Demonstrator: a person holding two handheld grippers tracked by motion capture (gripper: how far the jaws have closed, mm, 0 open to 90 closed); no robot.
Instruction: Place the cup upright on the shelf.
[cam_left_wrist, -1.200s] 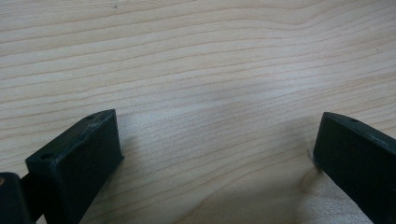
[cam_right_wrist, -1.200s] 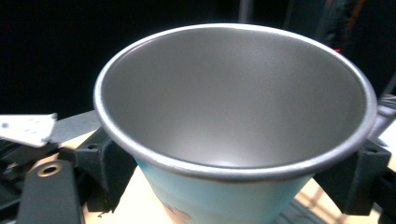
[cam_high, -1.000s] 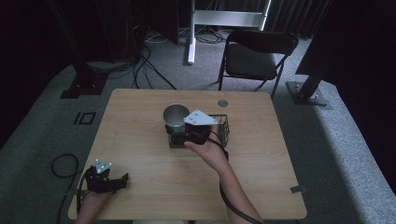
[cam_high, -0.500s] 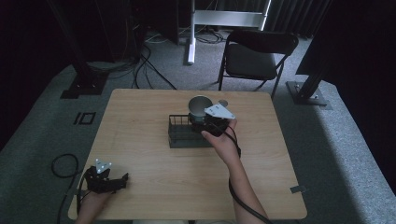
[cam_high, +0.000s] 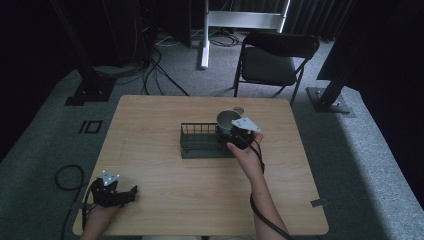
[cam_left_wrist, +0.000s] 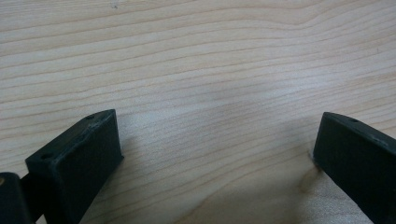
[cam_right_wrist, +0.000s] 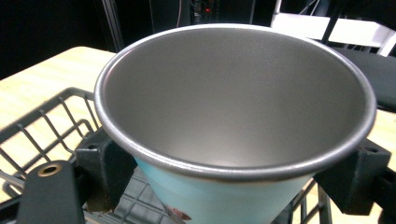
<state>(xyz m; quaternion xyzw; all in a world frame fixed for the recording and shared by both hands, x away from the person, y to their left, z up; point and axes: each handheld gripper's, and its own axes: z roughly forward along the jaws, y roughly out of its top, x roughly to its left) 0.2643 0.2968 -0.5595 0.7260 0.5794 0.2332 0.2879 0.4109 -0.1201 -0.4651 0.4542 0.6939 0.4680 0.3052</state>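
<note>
A cup (cam_high: 227, 120) with a bare metal inside and a light blue outside (cam_right_wrist: 219, 196) is held upright at the right end of a black wire basket (cam_high: 202, 142) in the middle of the table. My right gripper (cam_high: 235, 134) is shut on the cup, one jaw on each side below the rim (cam_right_wrist: 229, 186). Whether the cup touches the basket floor I cannot tell. My left gripper (cam_high: 127, 194) rests near the table's front left corner. Its jaws stand wide apart over bare wood (cam_left_wrist: 215, 154) with nothing between them.
The wooden table (cam_high: 150, 120) has a small round thing (cam_high: 239, 109) just behind the cup. A black folding chair (cam_high: 272, 60) stands beyond the far edge. Cables and stand feet lie on the grey floor (cam_high: 70, 175) at the left.
My right gripper has carried the cup from the left end of the basket to its right end. The left gripper has stayed in place.
</note>
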